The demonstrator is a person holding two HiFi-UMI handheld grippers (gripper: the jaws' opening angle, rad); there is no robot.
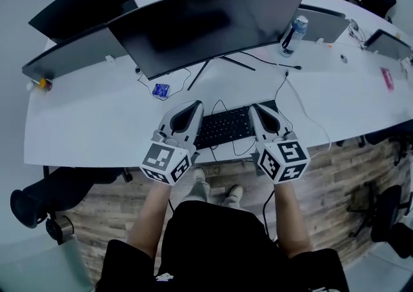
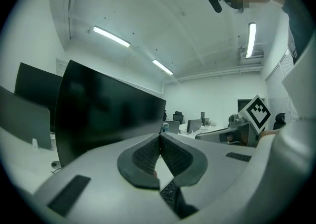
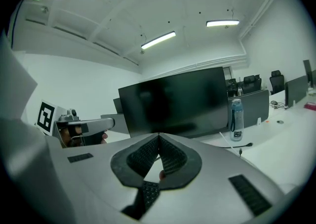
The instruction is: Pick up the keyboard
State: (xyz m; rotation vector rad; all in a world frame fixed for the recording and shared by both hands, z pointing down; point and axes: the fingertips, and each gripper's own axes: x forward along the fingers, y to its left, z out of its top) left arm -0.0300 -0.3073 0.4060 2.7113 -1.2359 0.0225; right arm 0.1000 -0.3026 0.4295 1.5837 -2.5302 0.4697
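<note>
desk [image 1: 84, 129]: white, curved; floor [image 1: 335, 181]: wood planks; ceiling lights [image 2: 111, 36]: lit strips; walls [image 3: 74, 84]: white; chair [image 1: 39, 202]: black

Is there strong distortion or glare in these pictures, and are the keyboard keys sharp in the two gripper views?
Head view: the lens bends the desk edge into a curve; light is even and cool. Left gripper view: dark rounded corners, ceiling lamp glares bright, keyboard keys soft. Right gripper view: same fisheye frame, keys dim and slightly blurred.

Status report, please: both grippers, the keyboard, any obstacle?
Left gripper shut, empty, at left end of keyboard. Right gripper shut, empty, at right end. It lies flat on desk. Cable beside right gripper.
</note>
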